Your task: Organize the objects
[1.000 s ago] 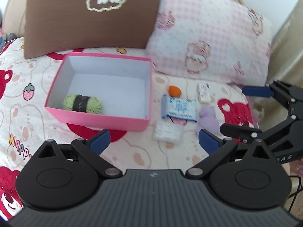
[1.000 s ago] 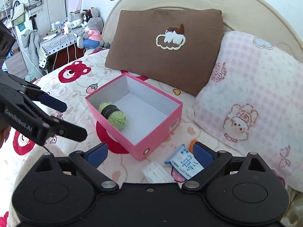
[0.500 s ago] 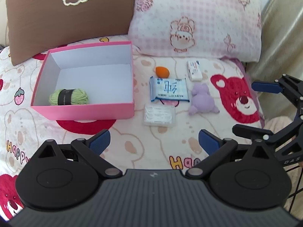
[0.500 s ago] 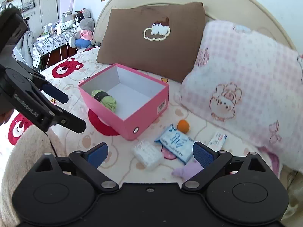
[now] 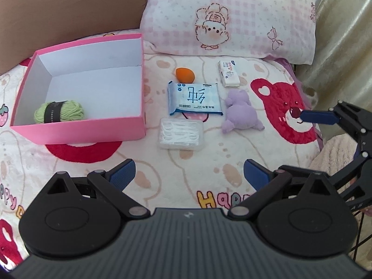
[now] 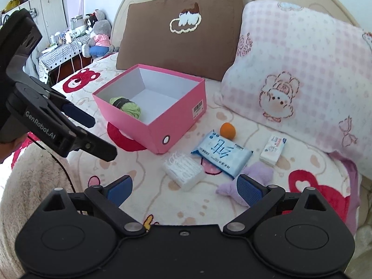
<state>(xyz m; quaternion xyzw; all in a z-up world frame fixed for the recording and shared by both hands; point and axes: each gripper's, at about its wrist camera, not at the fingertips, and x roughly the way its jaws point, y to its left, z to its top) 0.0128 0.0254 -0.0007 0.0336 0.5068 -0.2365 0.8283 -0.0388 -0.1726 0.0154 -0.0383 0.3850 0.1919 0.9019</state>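
Observation:
A pink box point(image 5: 76, 130) point(image 6: 176, 125) stands open on the bed with a green yarn ball point(image 5: 59, 111) point(image 6: 126, 107) inside. To its right lie an orange ball point(image 5: 184, 74) point(image 6: 227, 130), a blue wipes pack point(image 5: 195, 98) point(image 6: 220, 154), a clear box of floss picks point(image 5: 181, 133) point(image 6: 183, 171), a purple plush toy point(image 5: 240, 114) point(image 6: 253, 177) and a small white carton point(image 5: 229, 73) point(image 6: 273, 150). My left gripper point(image 5: 188, 176) point(image 6: 93, 137) hovers open near the bed's front edge, empty. My right gripper point(image 6: 183, 189) point(image 5: 300, 146) is open too, just short of the plush.
A brown cushion point(image 6: 181, 39) and a pink checked pillow point(image 5: 230, 16) lean against the headboard behind the items. A beige curtain point(image 5: 344, 46) hangs at the right. A table with plush toys point(image 6: 95, 37) stands beyond the bed on the left.
Both grippers have pulled back and swung right, bringing the loose items and the bed's right side into fuller view. Nothing on the bed has moved.

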